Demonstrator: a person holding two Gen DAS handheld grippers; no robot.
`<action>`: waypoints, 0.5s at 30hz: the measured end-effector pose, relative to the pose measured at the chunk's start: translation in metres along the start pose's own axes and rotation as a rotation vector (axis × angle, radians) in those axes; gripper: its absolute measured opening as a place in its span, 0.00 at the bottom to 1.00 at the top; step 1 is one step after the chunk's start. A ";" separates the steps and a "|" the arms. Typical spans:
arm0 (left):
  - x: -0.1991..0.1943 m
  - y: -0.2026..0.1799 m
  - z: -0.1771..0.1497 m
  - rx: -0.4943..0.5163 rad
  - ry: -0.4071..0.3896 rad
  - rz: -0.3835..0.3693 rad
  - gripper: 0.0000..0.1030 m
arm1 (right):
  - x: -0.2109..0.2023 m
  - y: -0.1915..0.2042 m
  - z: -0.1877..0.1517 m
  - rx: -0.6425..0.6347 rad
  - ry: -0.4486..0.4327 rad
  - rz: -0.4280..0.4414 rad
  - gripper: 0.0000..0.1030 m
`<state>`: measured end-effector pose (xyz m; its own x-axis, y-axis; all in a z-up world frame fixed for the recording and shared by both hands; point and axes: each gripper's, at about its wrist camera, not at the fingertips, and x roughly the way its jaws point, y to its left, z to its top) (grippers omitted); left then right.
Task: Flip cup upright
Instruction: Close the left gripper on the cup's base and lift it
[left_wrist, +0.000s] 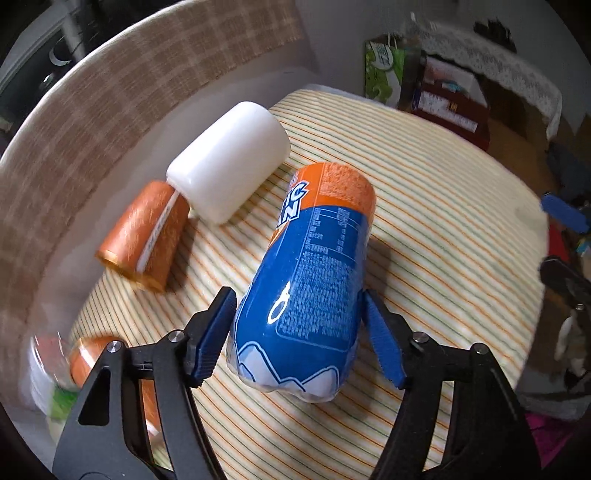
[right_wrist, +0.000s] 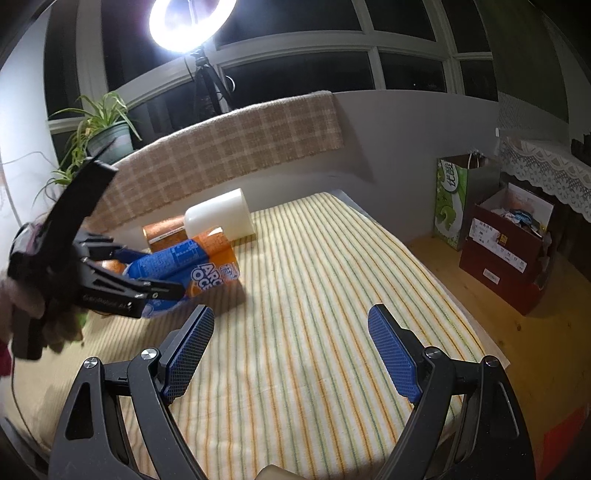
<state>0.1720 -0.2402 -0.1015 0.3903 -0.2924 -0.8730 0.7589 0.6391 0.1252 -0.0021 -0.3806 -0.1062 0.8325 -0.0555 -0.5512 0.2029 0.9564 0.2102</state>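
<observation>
Left tongs (left_wrist: 299, 332) are straddling the lying blue-orange cup (left_wrist: 310, 273), jaws parted, lettering "ARC OC" partly showing; right tongs (right_wrist: 291, 350) are gaping, holding nothing.

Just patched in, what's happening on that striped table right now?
The left gripper straddles a blue-and-orange cup lying on its side on the striped tablecloth. Its jaws are open with a finger on either side of the cup; no firm clamp is visible yet. A white cup and a copper-coloured cup also lie on their sides behind it. The right gripper hovers open over bare cloth, holding nothing. No cup is upright yet.
</observation>
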 end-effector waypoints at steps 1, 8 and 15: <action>-0.004 0.000 -0.006 -0.026 -0.014 -0.002 0.69 | -0.001 0.002 0.000 -0.003 0.000 0.004 0.83; -0.038 0.007 -0.062 -0.271 -0.146 0.027 0.68 | -0.008 0.013 -0.001 -0.027 -0.011 0.026 0.83; -0.066 0.008 -0.126 -0.489 -0.275 0.090 0.68 | -0.010 0.035 -0.003 -0.077 -0.008 0.061 0.83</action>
<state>0.0867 -0.1258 -0.1026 0.6133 -0.3548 -0.7057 0.4123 0.9058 -0.0970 -0.0048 -0.3458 -0.0953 0.8461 0.0012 -0.5330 0.1119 0.9773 0.1797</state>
